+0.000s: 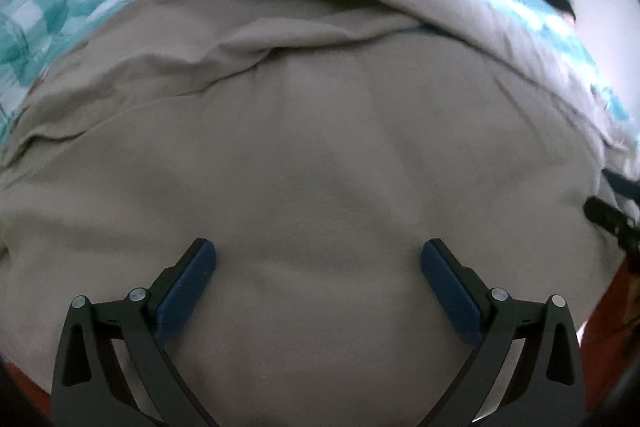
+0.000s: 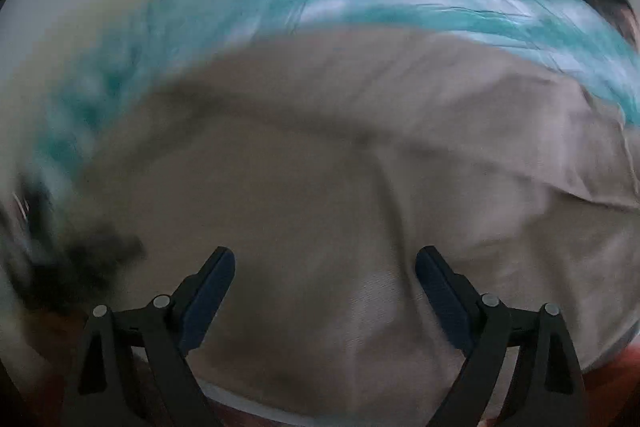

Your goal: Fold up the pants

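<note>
Pants lie spread on the bed, both claws released above them

Pants (image 1: 320,155) of beige woven cloth cover most of a bed dressed in a teal and white checked sheet (image 1: 52,7), and they fill both wrist views. The left gripper (image 1: 318,259) hovers just over a smooth stretch of the fabric with its blue pads spread wide and nothing between them. The right gripper (image 2: 325,265) is likewise released and empty above the cloth, though that view is smeared by motion and fine detail is lost. A ridge of doubled fabric (image 1: 256,47) runs across the far part of the garment in the left view, so one layer seems to lie over another there. The cloth looks soft, light and limp, likely to sag and slide when lifted, not fragile. A pinch on flat cloth would probably gather only the top layer; an edge, hem or waistband seems the better hold, one corner for each claw, so the panel carries over evenly
</note>
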Motion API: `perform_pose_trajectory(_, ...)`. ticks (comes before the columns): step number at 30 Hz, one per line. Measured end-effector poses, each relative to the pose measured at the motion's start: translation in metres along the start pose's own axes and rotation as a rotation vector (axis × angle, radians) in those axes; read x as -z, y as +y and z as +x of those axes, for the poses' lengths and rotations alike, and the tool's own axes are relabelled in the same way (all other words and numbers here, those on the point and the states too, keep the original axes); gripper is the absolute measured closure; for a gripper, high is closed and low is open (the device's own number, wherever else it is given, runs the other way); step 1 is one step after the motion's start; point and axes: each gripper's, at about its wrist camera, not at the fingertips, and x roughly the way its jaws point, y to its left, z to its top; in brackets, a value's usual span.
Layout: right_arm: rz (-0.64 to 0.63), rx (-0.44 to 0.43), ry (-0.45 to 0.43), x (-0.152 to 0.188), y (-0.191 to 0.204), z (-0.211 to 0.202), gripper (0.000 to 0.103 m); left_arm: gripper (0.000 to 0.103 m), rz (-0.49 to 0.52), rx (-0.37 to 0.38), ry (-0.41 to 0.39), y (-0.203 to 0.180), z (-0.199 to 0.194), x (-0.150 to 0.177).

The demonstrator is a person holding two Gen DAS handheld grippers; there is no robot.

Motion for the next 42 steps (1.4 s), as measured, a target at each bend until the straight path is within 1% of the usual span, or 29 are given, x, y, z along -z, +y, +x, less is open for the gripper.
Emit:
perform_pose_trajectory(1,-0.068,0.051,-0.019,0.008,0.011,0.004,0.009,0.001,-0.006,0.003,0.003,0.001,0.002,-0.001)
perform_pose_trajectory(2,-0.091,0.059,-0.039,0.014,0.014,0.003,0.009,0.001,-0.017,0.007,0.003,0.002,0.003,-0.001)
perform_pose_trajectory(3,-0.081,0.038,-0.046,0.016,0.010,0.002,0.009,0.001,-0.020,0.004,-0.002,0.002,0.002,0.001)
perform_pose_trajectory(5,-0.034,-0.033,-0.043,0.015,-0.003,0.004,0.008,0.001,-0.018,-0.008,-0.012,-0.001,0.003,0.003)
perform_pose_trajectory(6,-0.031,-0.048,-0.043,0.014,-0.010,0.001,0.008,0.001,-0.022,-0.015,-0.013,-0.001,0.003,0.003)
perform_pose_trajectory(7,-0.040,-0.056,-0.046,0.020,-0.009,-0.005,0.008,0.001,-0.026,-0.020,-0.010,-0.001,0.005,0.001)
perform_pose_trajectory(10,-0.071,-0.044,-0.050,0.022,-0.007,-0.004,0.008,0.001,-0.037,-0.038,0.001,-0.004,0.005,0.000)
perform_pose_trajectory(12,-0.067,-0.047,-0.050,0.021,-0.013,-0.005,0.008,0.001,-0.042,-0.045,0.004,-0.007,0.007,-0.004)
perform_pose_trajectory(18,-0.085,-0.060,-0.050,0.021,-0.014,-0.005,0.005,0.001,-0.051,-0.058,0.006,-0.010,0.007,-0.006)
perform_pose_trajectory(21,-0.089,-0.063,-0.051,0.020,-0.014,-0.004,0.004,0.001,-0.051,-0.061,0.007,-0.018,0.014,-0.015)
perform_pose_trajectory(23,-0.092,-0.060,-0.050,0.020,-0.013,-0.003,0.004,0.001,-0.051,-0.063,0.002,-0.012,0.011,-0.009)
perform_pose_trajectory(28,-0.100,-0.053,-0.052,0.020,-0.012,-0.002,0.002,0.001,-0.054,-0.067,-0.006,-0.012,0.013,-0.008)
perform_pose_trajectory(31,-0.108,-0.057,-0.047,0.019,-0.012,-0.001,0.001,0.001,-0.057,-0.070,-0.013,-0.013,0.011,-0.002)
perform_pose_trajectory(36,-0.129,-0.093,-0.036,0.017,-0.017,-0.003,0.001,0.001,-0.058,-0.068,-0.029,-0.014,0.010,0.002)
perform_pose_trajectory(38,-0.120,-0.104,-0.047,0.016,-0.020,-0.008,0.002,0.001,-0.057,-0.065,-0.045,-0.013,0.008,0.005)
perform_pose_trajectory(40,-0.101,-0.085,-0.087,0.014,-0.022,-0.017,0.002,0.001,-0.055,-0.063,-0.055,-0.014,0.007,0.007)
perform_pose_trajectory(42,-0.105,-0.042,-0.117,0.013,-0.021,-0.021,0.002,0.001,-0.054,-0.059,-0.052,-0.012,0.006,0.008)
